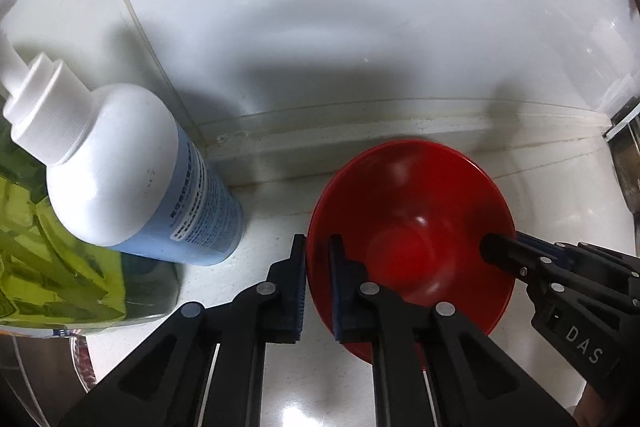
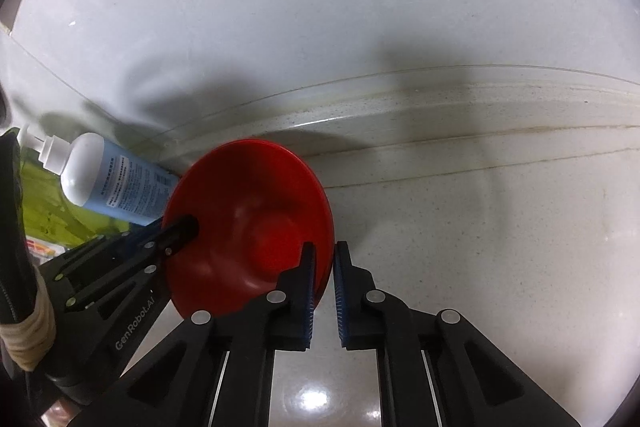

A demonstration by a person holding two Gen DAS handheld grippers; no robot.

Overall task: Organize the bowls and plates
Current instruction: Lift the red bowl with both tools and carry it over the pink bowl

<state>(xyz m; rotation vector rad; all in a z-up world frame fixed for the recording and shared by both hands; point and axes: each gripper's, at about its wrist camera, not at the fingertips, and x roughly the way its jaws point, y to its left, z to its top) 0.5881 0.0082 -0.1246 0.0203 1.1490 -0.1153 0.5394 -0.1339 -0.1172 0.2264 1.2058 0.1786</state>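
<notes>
Both grippers pinch opposite rims of the glossy red plastic bowl (image 1: pixel 412 227), left gripper (image 1: pixel 318 287) and right gripper (image 2: pixel 324 291), probably steadying it, beside the white pump bottle (image 1: pixel 120 171) near the counter's far-left corner.

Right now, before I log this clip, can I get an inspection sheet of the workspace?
Surface: pale speckled countertop meeting a white backsplash; grimy seam along the joint.
Job's things: one red bowl, tilted, held at both sides of its rim; no plates seen.
Clutter: white pump bottle with a blue label, beside the bowl; green-filled clear container next to it.
Grippers: left tongs straddle the bowl's left rim; right tongs straddle its right rim; both closed on it.
Cables: dark cord at the left edge of the right wrist view.
Surroundings: metal fixture at the far right, unclear.
</notes>
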